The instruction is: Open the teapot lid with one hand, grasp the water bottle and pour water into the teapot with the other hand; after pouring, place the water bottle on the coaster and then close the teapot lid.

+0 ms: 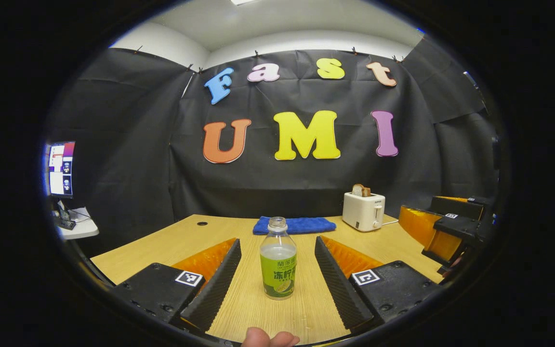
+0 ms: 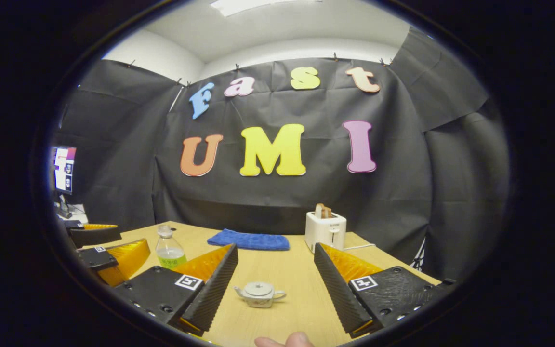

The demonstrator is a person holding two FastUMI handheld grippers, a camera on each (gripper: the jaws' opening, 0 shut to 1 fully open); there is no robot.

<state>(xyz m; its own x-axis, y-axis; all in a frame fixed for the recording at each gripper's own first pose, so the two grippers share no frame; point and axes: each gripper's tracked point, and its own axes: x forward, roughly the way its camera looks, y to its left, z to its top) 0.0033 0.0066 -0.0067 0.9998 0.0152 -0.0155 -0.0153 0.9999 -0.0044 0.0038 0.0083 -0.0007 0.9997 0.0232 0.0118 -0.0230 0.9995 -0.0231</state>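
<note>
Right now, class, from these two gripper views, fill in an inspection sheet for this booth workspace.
Surface: wooden table, bare patches.
Job's things: water bottle upright, uncapped; teapot with lid on. Coaster: nothing seen.
Clutter: blue towel; toaster holding bread.
Grippers: left gripper open, bottle between its fingers, untouched; right gripper open, facing teapot.
Cables: white cord beside toaster.
Surroundings: black cloth wall; monitor at left.

In the left gripper view the water bottle (image 1: 278, 258) stands uncapped between the left tool's (image 1: 277, 284) spread fingers, bare surface (image 1: 171, 241) either side. The far blue cloth (image 1: 294, 224) and toaster (image 1: 364, 210) sit well clear. In the right gripper view bare surface rings the teapot (image 2: 259, 294).
</note>
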